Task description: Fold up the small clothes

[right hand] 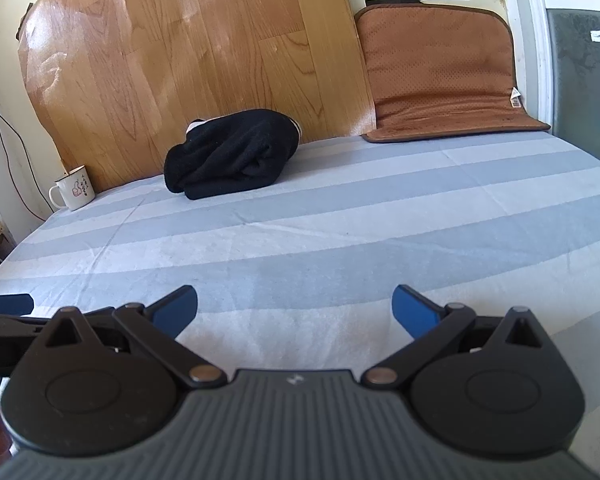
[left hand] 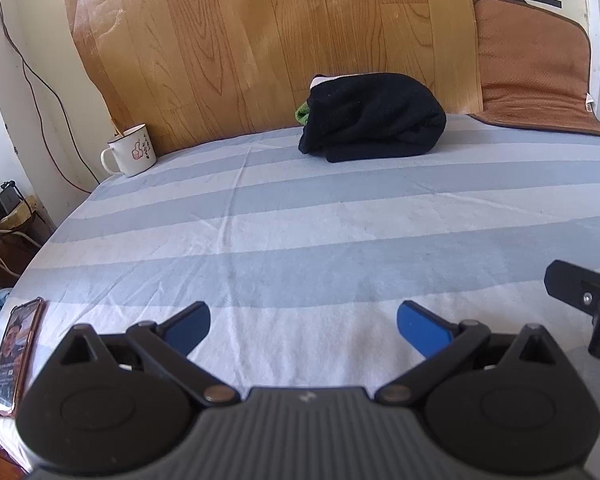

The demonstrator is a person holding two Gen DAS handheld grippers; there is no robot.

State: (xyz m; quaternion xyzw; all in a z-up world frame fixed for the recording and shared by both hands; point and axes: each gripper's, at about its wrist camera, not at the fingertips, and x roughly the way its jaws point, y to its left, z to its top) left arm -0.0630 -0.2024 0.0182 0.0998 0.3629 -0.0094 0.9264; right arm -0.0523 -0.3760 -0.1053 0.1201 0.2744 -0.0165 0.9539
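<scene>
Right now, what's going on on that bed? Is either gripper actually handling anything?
Neither is. The left gripper and right gripper both hover open and empty over the near part of the striped sheet, fingers spread wide. The black garment sits bundled at the far side against the wood-grain board, with a bit of green showing at its left edge. A mug stands at the far left, and a phone lies at the near left.

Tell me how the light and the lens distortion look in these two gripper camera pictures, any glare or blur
Left wrist view: daylight, pale glare streaks on the wood-grain sheet, the striped bedsheet bowed by the fisheye, dark vignette in the corners, black garment fairly sharp. Right wrist view: stronger glare patches on the same sheet, stripes curving likewise, the window at right looks hazy.
</scene>
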